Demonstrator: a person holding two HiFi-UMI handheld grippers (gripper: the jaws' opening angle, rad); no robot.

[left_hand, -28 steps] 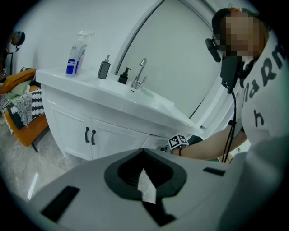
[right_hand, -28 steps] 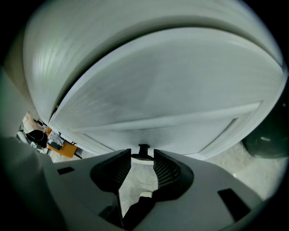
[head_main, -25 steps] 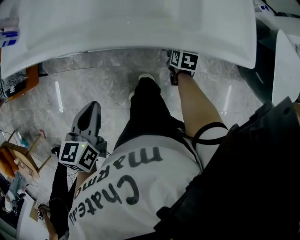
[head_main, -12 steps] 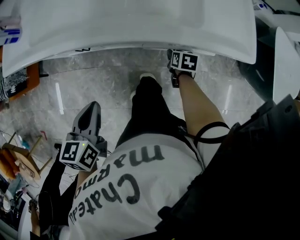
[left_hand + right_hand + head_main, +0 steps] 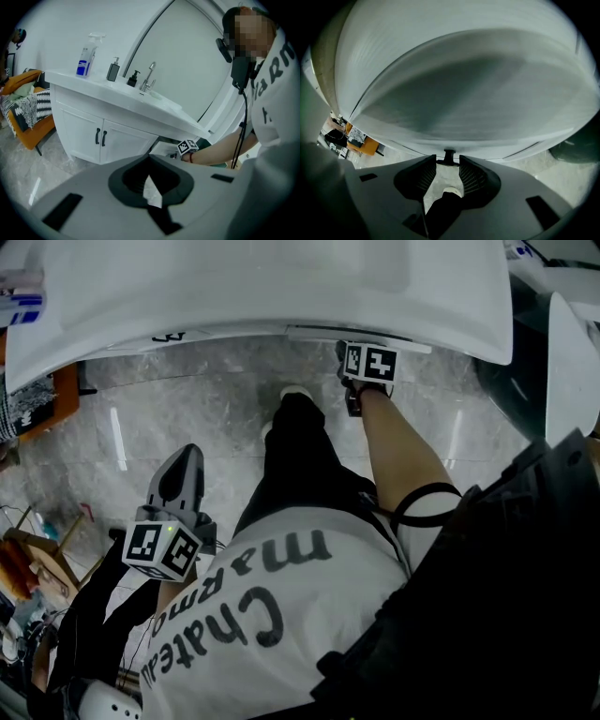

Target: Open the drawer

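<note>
Right gripper, jaws fairly wide yet closed on the small black handle, tilted down under the countertop, apparently for a pull toward the body. Left gripper closed, empty, held aside. Drawer just below countertop, right of cabinet doors; front facing outward, long axis along vanity edge.

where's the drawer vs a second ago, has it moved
Yes. The drawer has slid out a little toward the person: its top edge now shows past the countertop rim, where it was hidden before. The right gripper grips its handle.
</note>
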